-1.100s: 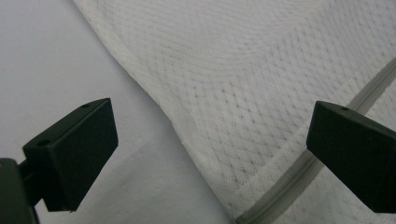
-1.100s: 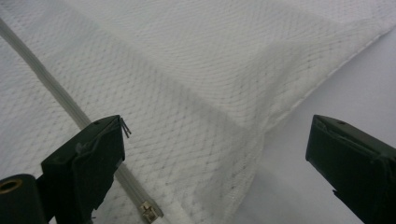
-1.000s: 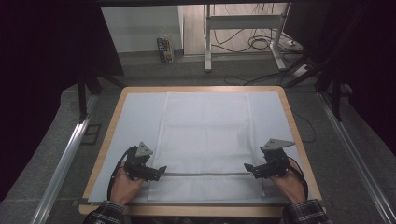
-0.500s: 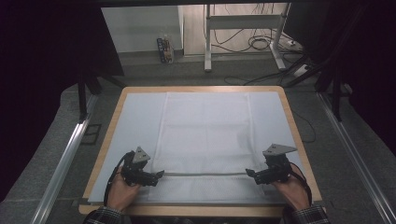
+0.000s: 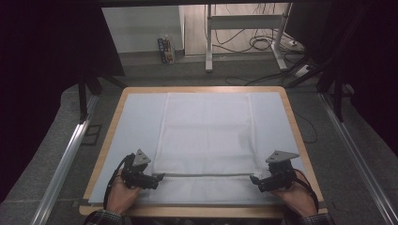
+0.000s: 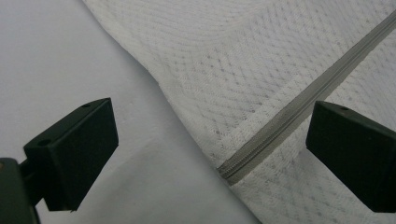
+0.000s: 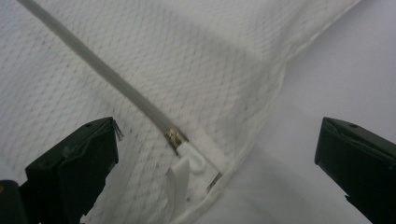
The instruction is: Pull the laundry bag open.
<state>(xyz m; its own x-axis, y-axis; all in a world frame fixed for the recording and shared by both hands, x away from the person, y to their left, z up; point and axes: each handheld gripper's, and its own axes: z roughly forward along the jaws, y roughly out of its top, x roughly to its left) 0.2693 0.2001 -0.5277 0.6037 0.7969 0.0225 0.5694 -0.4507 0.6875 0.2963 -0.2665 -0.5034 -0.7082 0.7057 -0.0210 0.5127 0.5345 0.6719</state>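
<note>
1. A table (image 5: 109, 140) with a light wooden rim is lying under a smooth pale cover sheet (image 5: 136, 122); one table and one sheet are showing.
2. One white mesh bag (image 5: 206, 131) is lying flat on the middle of the sheet, a tall rectangle reaching from the far edge down to the near edge. Its fabric is showing a fine diamond-patterned weave in both gripper views, with faint fold creases crossing it.
3. One grey zipper (image 5: 206, 175) is running straight across the bag near its near end, from side to side. In the left gripper view its closed end (image 6: 229, 170) is sitting at the bag's side seam.
4. Two black grippers are resting at the zipper's ends. The left gripper (image 5: 158, 178) is sitting at the bag's left edge with its jaws standing wide apart, holding nothing. The right gripper (image 5: 253, 179) is sitting at the right edge, jaws likewise spread and empty.
5. One white plastic zipper pull (image 7: 187, 170) is lying between the right gripper's jaws, beside the metal slider at the bag's corner.
6. No readable writing is visible on the bag.
</note>
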